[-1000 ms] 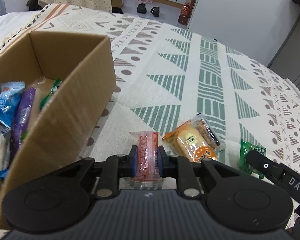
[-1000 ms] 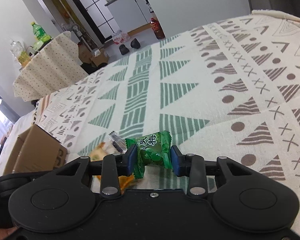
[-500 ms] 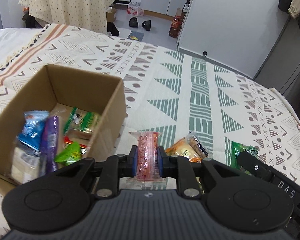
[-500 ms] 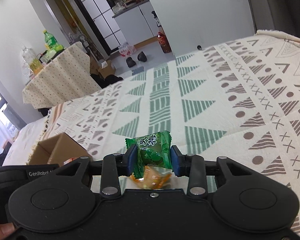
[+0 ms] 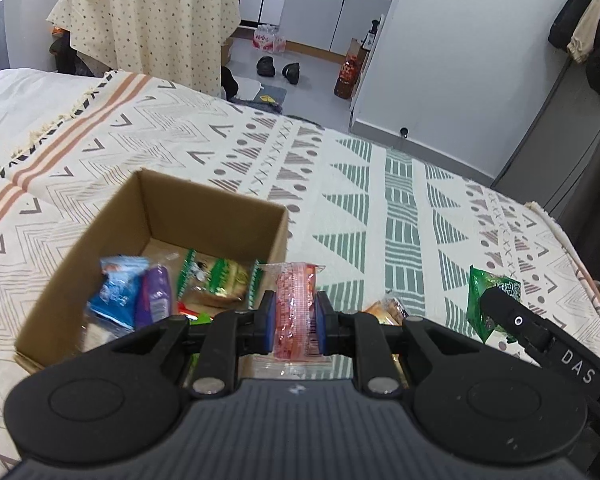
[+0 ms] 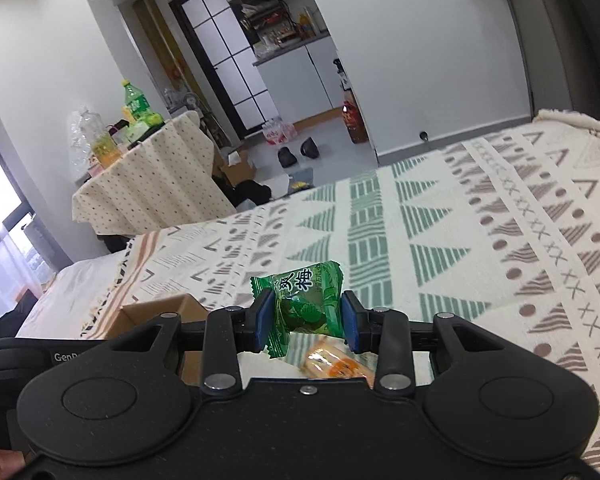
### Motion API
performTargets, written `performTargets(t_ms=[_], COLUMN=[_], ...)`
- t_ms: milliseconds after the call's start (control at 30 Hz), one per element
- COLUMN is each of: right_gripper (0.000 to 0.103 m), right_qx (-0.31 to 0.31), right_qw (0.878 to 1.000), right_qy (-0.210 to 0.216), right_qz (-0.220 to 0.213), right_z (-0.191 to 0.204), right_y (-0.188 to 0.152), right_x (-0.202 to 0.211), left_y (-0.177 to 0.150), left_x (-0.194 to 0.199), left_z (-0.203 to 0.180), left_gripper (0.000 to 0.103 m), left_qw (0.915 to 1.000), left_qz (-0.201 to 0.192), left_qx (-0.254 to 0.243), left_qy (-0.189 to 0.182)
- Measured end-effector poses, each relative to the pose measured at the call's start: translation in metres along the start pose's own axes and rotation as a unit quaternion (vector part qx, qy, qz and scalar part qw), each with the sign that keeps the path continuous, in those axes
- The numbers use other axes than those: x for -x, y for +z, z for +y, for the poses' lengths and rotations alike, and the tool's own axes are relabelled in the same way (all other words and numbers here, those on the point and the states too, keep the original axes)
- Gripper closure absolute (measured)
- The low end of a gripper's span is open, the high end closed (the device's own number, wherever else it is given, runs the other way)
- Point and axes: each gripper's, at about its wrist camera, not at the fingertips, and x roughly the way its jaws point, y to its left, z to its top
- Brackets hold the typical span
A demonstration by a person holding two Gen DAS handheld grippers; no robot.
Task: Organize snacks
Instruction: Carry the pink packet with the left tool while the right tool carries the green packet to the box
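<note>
**Above the box rim, both claws loaded**

In the left claw (image 5: 293, 316), clamped upright: pink wafer pack (image 5: 296, 308), at the cardboard box (image 5: 112, 216) near wall. Carry further inward, then release. Right claw (image 6: 305, 322), gripping green candy packet (image 6: 306, 304), next.

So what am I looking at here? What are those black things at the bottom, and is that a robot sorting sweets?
No robot: a person holds a two-finger claw in each hand, each with a camera looking along its fingers. In the left view, the left claw grips a pink snack packet beside an open cardboard box already holding snacks, on a patterned cloth. In the right view, the right claw grips a green candy packet. An orange snack packet lies on the cloth below it.
</note>
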Motion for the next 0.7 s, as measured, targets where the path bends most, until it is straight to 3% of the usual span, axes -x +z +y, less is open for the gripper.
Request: performTargets(t_ms=[200, 700], right_gripper=[0.068, 0.068], right_qx=[0.004, 0.041], right_qw=[1.000, 0.999], right_qy=[0.022, 0.032], right_qz=[-0.002, -0.007], right_z=[0.021, 0.072], right_y=[0.000, -0.008], right_x=[0.001, -0.011], left_y=[0.009, 0.025], left_x=[0.010, 0.009], left_z=[0.023, 0.080], left_gripper=[0.085, 0.084], left_qw=[0.9999, 0.9989], left_qz=[-0.008, -0.010], left_qx=[0.010, 0.046], left_qy=[-0.003, 0.002])
